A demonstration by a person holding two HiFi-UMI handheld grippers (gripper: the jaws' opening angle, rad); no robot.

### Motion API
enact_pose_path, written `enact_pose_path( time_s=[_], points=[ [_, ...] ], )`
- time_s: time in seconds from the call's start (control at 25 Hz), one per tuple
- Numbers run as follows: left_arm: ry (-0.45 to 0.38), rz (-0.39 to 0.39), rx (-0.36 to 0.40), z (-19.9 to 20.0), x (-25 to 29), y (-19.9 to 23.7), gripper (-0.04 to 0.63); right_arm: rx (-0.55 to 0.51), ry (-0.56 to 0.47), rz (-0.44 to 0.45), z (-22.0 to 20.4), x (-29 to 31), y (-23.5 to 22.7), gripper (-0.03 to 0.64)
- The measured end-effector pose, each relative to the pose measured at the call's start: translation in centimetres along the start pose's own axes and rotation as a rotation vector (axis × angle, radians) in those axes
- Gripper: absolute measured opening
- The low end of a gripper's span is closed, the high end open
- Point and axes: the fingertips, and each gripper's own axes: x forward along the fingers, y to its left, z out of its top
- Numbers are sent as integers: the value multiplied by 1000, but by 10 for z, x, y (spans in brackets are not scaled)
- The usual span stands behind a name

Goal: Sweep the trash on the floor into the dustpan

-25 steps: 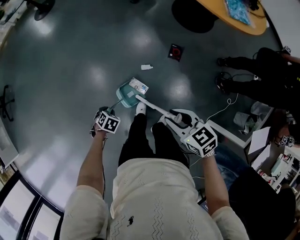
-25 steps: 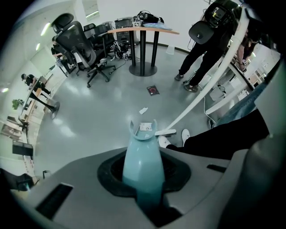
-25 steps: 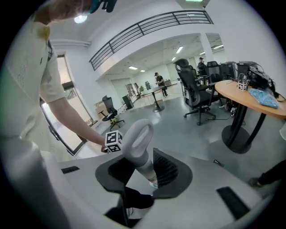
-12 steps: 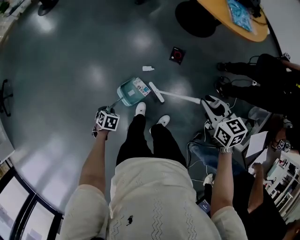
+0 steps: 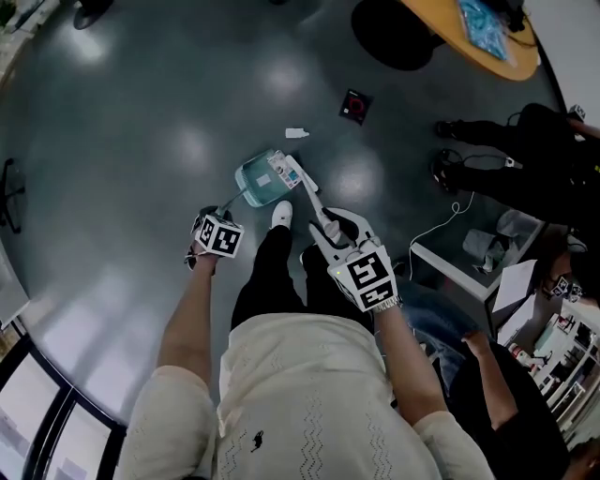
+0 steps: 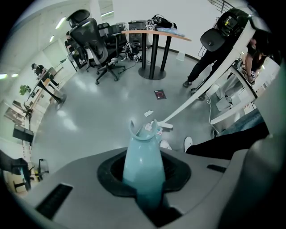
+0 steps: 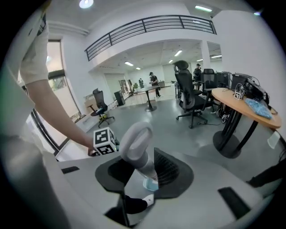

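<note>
Along my left gripper (image 6: pixel 144 179) the dustpan handle (image 6: pixel 142 165) fills the middle and covers nearly all of the dustpan (image 5: pixel 249 187) itself. Along my right gripper (image 7: pixel 136 179) only the looped end of the broom handle (image 7: pixel 136 143) shows; its head is out of sight below. From above, the white scrap (image 5: pixel 297 133) and the dark square (image 5: pixel 353 106) are too small to identify. The print on the paper (image 5: pixel 278 169) in the dustpan is unreadable, and the round table (image 5: pixel 450 28) is cut by the top edge.
</note>
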Motion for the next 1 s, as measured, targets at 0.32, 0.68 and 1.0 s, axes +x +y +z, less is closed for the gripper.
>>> enact_pose_path(
  time_s=[0.32, 0.68, 1.0],
  points=[
    [-3, -45, -71, -5, -1, 2, 91, 139, -78, 24, 35, -13, -19, 123],
    [-25, -34, -126, 10, -7, 25, 91, 246, -146, -95, 77, -61, -122, 121],
    [-34, 41, -170, 62, 2, 61, 91, 377, -220, -224, 68, -111, -226, 115]
  ],
)
